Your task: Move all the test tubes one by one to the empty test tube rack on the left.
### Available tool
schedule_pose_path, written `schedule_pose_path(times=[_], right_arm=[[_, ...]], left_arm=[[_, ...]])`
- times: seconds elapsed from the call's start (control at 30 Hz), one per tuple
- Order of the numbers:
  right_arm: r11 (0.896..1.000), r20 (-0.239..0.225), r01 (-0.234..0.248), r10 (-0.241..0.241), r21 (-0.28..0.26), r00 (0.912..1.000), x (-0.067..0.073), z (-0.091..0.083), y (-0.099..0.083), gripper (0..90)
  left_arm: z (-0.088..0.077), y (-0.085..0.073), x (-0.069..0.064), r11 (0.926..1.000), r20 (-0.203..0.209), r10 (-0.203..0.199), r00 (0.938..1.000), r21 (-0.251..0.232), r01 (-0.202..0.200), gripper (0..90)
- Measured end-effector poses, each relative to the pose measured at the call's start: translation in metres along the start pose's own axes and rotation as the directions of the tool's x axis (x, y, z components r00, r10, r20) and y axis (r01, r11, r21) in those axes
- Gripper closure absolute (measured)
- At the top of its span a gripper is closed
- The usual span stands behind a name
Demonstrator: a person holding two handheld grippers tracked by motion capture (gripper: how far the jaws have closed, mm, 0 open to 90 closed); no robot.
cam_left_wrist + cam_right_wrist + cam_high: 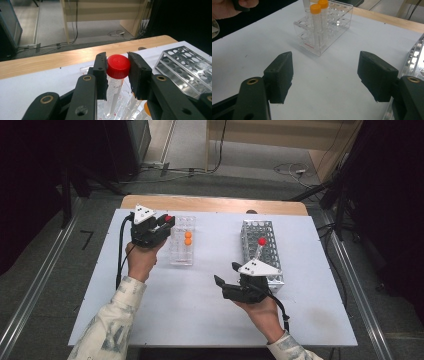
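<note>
Toward the upper left, the left tool clamped a red-capped tube over the clear rack holding two orange-capped tubes; the right tool gaped wide beside the metal rack.

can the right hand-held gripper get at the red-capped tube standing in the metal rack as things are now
Probably yes: the right hand-held gripper is open and empty just beside the metal rack, and the red-capped tube sticks up with nothing over it.

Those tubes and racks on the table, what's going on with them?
A person works with a gripper in each hand. The left gripper is clamped on a red-capped tube, holding it over the clear rack, where two orange-capped tubes already stand. The right gripper hangs open above the table, beside the metal rack, which holds another red-capped tube.
</note>
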State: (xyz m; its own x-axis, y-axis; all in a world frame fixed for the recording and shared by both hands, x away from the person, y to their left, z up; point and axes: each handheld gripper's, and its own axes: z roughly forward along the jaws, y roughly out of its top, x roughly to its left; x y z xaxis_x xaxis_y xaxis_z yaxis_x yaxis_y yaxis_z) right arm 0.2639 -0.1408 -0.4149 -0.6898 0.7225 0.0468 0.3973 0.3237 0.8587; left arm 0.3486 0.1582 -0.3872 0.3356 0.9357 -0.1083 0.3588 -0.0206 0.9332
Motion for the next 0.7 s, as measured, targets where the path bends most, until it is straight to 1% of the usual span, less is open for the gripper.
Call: schedule_pose_path(times=[0.1,0.23,0.43,0.5,0.63,0.7], right_arm=[[1.0,0.0,0.001,-0.001,0.0,1.0,0.0,0.0,0.0,27.5],[1.0,0.0,0.003,-0.003,0.0,1.0,0.0,0.0,0.0,27.5],[1.0,0.001,0.003,-0.003,0.003,1.0,0.001,0.0,-0.001,27.6],[1.0,0.001,0.005,-0.005,0.004,1.0,0.001,0.001,-0.001,27.6],[1.0,0.002,0.004,-0.004,0.006,1.0,0.001,0.001,-0.001,27.6],[1.0,0.002,0.004,-0.004,0.006,1.0,0.001,0.001,-0.001,27.6]], left_arm=[[0.004,-0.006,0.0,0.9999,0.003,-0.003,1.0,0.016,0.003,69.7],[0.008,-0.013,-0.001,0.9996,-0.005,0.01,0.9999,0.027,-0.01,69.7],[0.01,-0.02,-0.003,0.9989,-0.014,0.018,0.9997,0.043,-0.018,69.5],[0.011,-0.022,-0.003,0.9989,-0.013,0.015,0.9998,0.045,-0.014,69.4],[0.013,-0.025,-0.003,0.9983,-0.012,0.016,0.9998,0.056,-0.016,68.3],[0.014,-0.026,-0.004,0.9981,-0.01,0.013,0.9999,0.061,-0.012,64.8]])
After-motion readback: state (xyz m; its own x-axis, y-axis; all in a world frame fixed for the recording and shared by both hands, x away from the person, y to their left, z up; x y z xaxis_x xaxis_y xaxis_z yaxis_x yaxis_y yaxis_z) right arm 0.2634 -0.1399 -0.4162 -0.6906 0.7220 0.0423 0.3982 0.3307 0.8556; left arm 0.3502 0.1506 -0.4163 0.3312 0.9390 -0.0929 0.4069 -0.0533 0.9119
